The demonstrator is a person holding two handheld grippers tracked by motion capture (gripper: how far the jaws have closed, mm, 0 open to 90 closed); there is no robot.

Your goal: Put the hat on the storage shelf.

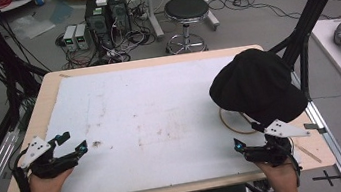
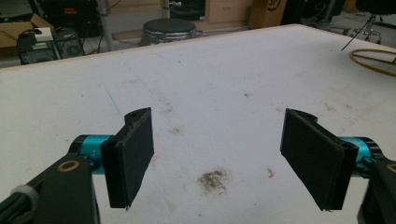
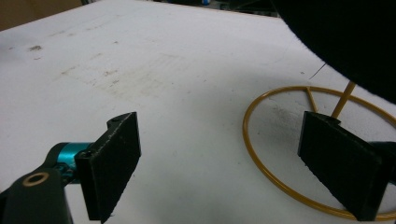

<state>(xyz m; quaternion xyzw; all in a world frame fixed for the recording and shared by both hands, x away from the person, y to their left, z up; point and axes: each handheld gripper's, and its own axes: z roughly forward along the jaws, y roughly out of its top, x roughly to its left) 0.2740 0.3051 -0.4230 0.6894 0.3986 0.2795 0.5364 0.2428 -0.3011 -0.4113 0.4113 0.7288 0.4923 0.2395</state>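
A hat (image 1: pixel 256 84) sits atop a wire stand (image 1: pixel 235 124) near the table's (image 1: pixel 51 87) right edge; the stand's ring base rests on the white sheet (image 1: pixel 151 119). A stool (image 1: pixel 187 10) stands beyond the far edge.

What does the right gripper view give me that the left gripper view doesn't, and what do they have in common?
Right gripper view alone: the black hat looming at upper right, the thin gold stem rising under it, and the near-full gold ring base on the table, with one jaw in front of the ring.

Left gripper view alone: the round black stool and a cardboard box beyond the far edge, plus a dark smudge between the jaws.

Both: wide-open black jaws holding nothing, the stained white table top, and the gold ring, just an arc at the left view's right edge.
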